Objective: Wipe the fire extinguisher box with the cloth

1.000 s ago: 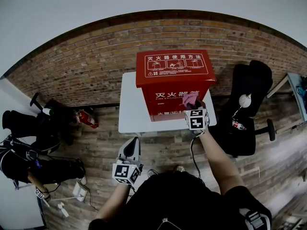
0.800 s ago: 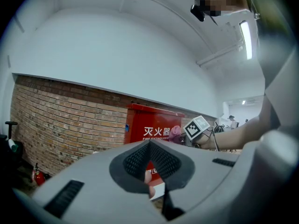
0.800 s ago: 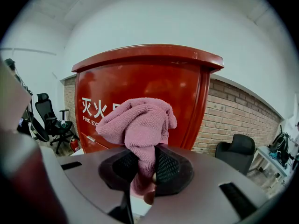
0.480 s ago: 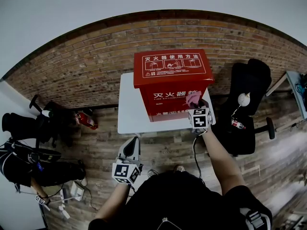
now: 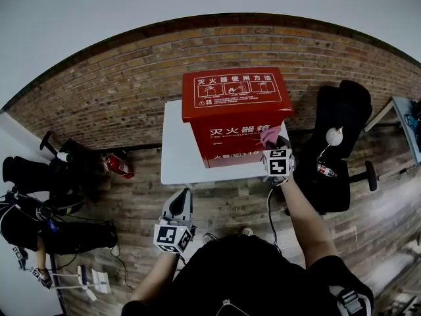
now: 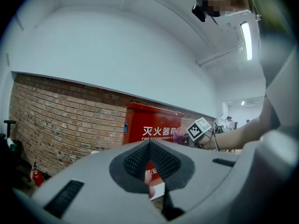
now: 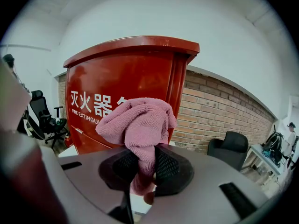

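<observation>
The red fire extinguisher box (image 5: 233,114) with white lettering stands on a small white table (image 5: 176,151) against the brick wall. My right gripper (image 5: 272,143) is shut on a pink cloth (image 5: 269,135) and holds it against the right end of the box's front face. In the right gripper view the cloth (image 7: 138,122) bunches out above the gripper (image 7: 142,166), close to the box (image 7: 122,85). My left gripper (image 5: 180,201) hangs low in front of the table, shut and holding nothing. In the left gripper view this gripper (image 6: 149,171) points towards the box (image 6: 154,129).
A black office chair (image 5: 342,127) stands right of the table. A small red extinguisher (image 5: 118,164) lies on the wooden floor at the left, near black chairs (image 5: 39,173). The brick wall (image 5: 118,91) runs behind the table.
My right gripper has slid the cloth a little to the right along the box's front. The left gripper has stayed where it was.
</observation>
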The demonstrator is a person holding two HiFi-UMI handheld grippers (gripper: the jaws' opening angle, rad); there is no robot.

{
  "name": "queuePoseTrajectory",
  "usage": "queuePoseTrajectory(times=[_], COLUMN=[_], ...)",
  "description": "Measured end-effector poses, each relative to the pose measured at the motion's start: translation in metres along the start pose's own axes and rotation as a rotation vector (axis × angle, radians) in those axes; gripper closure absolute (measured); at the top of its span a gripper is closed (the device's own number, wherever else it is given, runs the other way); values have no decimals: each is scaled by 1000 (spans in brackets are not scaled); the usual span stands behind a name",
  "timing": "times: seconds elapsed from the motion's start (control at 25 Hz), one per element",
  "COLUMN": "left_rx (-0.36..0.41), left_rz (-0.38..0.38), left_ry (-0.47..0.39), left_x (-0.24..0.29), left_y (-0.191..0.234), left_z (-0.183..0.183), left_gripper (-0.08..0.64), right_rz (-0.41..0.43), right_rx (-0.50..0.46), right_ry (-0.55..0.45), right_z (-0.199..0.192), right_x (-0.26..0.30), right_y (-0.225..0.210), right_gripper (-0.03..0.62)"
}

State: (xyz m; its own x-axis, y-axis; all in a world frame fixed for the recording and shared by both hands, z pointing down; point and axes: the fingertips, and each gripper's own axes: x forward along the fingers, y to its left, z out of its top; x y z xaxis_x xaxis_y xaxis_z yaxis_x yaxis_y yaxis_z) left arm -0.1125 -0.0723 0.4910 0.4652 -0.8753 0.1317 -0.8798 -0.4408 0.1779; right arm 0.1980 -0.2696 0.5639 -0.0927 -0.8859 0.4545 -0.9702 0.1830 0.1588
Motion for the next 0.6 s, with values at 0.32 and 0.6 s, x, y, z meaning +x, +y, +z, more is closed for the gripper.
queuePoseTrajectory(times=[0.32,0.6], left_rx=[1,-5], left_rz=[0,-4], left_ry=[2,10], left_x=[4,8], left_y=[-1,-1], left_z=[-1,-5], left_gripper=[537,537], right_rz=[-27,-25], right_rx=[18,19], right_ry=[24,29], right_z=[-8,-11], right_x=[1,4], right_y=[-14,-16], right_gripper=[517,517])
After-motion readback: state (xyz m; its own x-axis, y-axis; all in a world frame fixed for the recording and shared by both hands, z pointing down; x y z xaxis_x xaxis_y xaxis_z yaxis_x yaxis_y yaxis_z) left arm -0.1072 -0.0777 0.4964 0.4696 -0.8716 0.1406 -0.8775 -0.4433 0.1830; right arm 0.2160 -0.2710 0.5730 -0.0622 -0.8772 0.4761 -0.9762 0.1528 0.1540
